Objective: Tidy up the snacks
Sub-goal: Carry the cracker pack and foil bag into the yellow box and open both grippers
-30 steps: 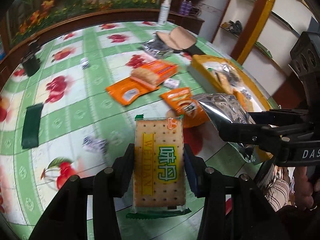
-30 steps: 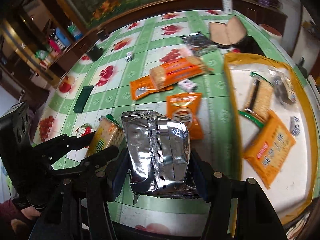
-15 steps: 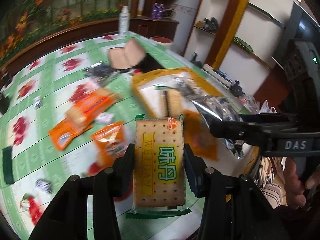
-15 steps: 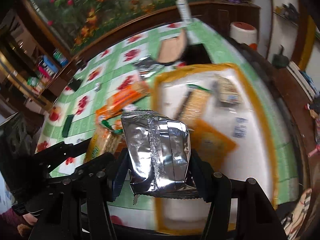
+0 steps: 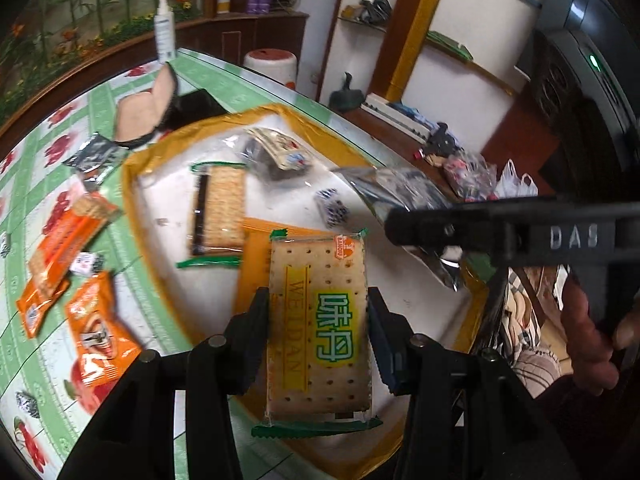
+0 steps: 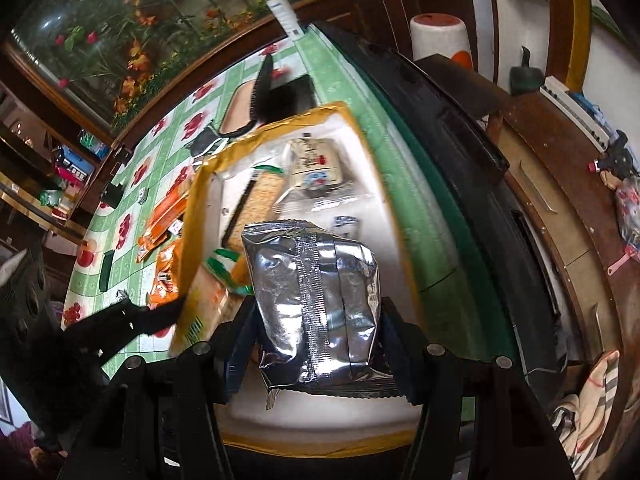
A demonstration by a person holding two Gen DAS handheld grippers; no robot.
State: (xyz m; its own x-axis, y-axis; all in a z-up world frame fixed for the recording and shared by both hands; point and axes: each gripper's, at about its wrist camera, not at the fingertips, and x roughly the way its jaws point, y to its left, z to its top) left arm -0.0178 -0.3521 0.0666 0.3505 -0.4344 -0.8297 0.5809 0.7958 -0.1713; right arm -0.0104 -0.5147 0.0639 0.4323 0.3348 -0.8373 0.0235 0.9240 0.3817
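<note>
My left gripper (image 5: 318, 312) is shut on a cracker pack (image 5: 318, 320) with green lettering, held over the white tray with an orange rim (image 5: 132, 184). My right gripper (image 6: 316, 316) is shut on a silver foil snack bag (image 6: 316, 300), also above that tray (image 6: 372, 216). In the left wrist view the right gripper's arm crosses at the right with the foil bag (image 5: 404, 196) in it. Inside the tray lie another cracker pack (image 5: 220, 208), an orange pack (image 5: 252, 264) and small wrapped snacks (image 5: 280, 152).
Orange snack packs (image 5: 64, 240) (image 5: 96, 332) and small wrapped sweets (image 5: 84, 262) lie on the green flowered tablecloth left of the tray. A tan pouch (image 5: 144, 108) and a white bottle (image 5: 164, 36) stand farther back. The table's edge (image 6: 440, 160) runs just right of the tray.
Both grippers have swung to the right with their packs, from over the loose snacks on the cloth to over the tray. Neither grip has altered.
</note>
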